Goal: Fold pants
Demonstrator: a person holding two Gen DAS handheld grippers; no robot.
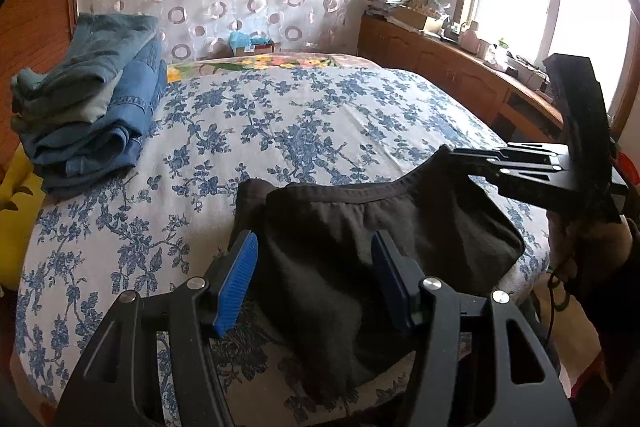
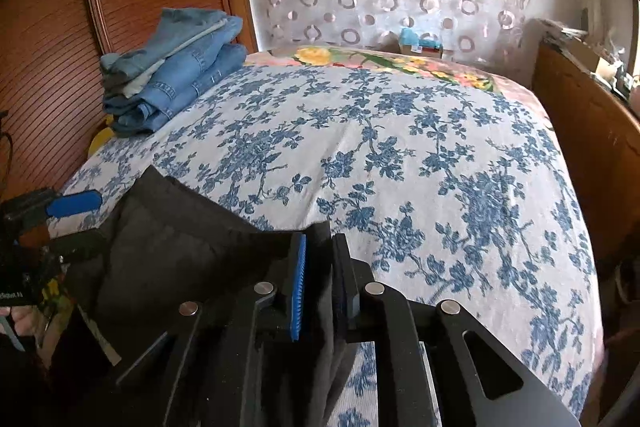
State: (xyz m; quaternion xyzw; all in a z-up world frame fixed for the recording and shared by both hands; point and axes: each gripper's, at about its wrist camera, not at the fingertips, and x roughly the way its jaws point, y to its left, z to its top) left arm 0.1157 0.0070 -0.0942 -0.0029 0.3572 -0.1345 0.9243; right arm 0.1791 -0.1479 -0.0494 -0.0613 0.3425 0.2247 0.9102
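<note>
Black pants lie bunched at the near edge of the bed, waistband edge raised toward the right. My left gripper is open, its blue pads either side of the black cloth, hovering over it. My right gripper is shut on a corner of the black pants and lifts it off the bed; it also shows in the left wrist view at the pants' far right corner. The left gripper's blue pad shows at the left edge of the right wrist view.
The bed has a white sheet with blue flowers. A stack of folded blue jeans sits at the far left corner, also in the right wrist view. A wooden cabinet with clutter runs along the right under the window.
</note>
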